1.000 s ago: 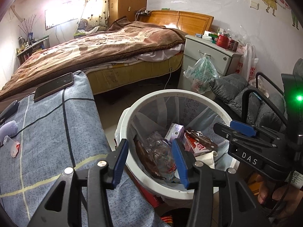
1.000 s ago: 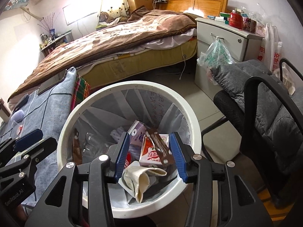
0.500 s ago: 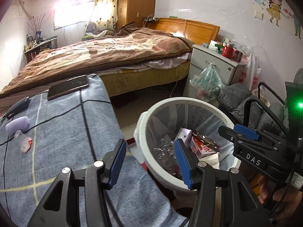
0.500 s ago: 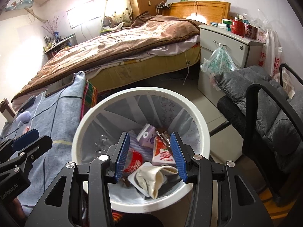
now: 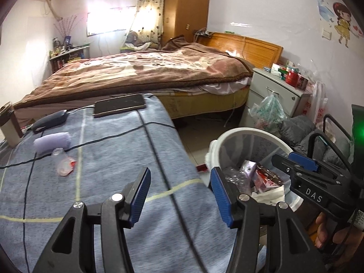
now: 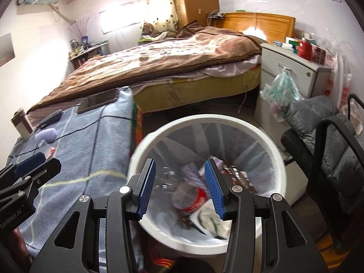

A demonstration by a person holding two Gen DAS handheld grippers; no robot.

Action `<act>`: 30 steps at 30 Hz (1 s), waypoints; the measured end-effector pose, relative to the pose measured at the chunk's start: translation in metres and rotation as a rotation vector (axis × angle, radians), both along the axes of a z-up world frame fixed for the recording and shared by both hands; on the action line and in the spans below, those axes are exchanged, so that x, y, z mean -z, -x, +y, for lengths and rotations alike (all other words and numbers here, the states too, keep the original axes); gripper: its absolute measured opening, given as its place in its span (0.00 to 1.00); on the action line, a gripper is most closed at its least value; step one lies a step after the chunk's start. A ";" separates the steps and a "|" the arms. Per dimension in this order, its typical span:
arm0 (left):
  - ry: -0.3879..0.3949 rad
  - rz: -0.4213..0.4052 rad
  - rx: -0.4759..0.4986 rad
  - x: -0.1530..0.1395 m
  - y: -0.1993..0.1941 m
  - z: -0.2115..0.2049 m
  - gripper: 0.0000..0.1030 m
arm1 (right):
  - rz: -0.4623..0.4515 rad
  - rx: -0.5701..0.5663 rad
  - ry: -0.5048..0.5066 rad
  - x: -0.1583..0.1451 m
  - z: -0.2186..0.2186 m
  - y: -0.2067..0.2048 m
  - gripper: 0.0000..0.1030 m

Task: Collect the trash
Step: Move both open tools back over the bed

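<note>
A white trash bin [image 5: 245, 132] [image 6: 204, 118] stands on the floor beside the blue checked table cloth [image 5: 109, 159]. Inside are cartons, a crushed red-label bottle [image 6: 191, 195] and white paper. On the cloth lie a clear wrapper with red print [image 5: 64, 165] and a lilac wad [image 5: 52, 141]. My left gripper [image 5: 179, 175] hovers over the cloth's right part, open with nothing between its blue pads. My right gripper [image 6: 180, 163] hangs over the bin's near rim, open and holding nothing. Each gripper shows at the edge of the other's view [image 5: 293, 159] [image 6: 34, 161].
A phone [image 5: 119, 107], a dark pouch [image 5: 50, 120] and a brown-and-white container [image 5: 9, 125] sit at the cloth's far end, with a black cable [image 5: 159, 159] across it. A bed [image 5: 147, 72], a nightstand [image 5: 273, 91] with a hanging bag, and a grey chair [image 6: 323, 132] surround the bin.
Both grippers have shifted left and slightly up, away from the bin. The left one was over the bin's edge and now stands over the cloth, its jaws a little wider.
</note>
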State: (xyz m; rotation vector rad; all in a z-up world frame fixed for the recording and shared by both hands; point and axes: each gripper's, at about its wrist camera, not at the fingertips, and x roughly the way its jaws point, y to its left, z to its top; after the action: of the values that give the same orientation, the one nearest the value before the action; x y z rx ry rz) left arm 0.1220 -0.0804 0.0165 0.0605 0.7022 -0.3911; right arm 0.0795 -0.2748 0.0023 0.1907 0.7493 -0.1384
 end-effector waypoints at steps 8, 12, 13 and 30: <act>0.009 -0.010 -0.081 -0.002 -0.002 0.046 0.56 | -0.022 -0.084 0.008 -0.005 0.041 -0.009 0.46; 0.005 -0.024 -0.122 -0.004 -0.002 0.071 0.56 | -0.026 -0.125 0.010 -0.005 0.059 -0.013 0.46; -0.001 -0.033 -0.130 -0.004 -0.001 0.077 0.57 | -0.027 -0.133 0.010 -0.005 0.064 -0.014 0.46; 0.021 -0.024 -0.325 -0.001 -0.013 0.192 0.60 | -0.022 -0.344 0.037 -0.006 0.156 -0.041 0.46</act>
State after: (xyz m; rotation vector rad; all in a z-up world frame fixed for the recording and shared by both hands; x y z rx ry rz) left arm 0.1354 0.1112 0.0171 -0.0690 0.6706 -0.0858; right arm 0.1201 -0.1185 0.0084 0.0263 0.7463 0.1762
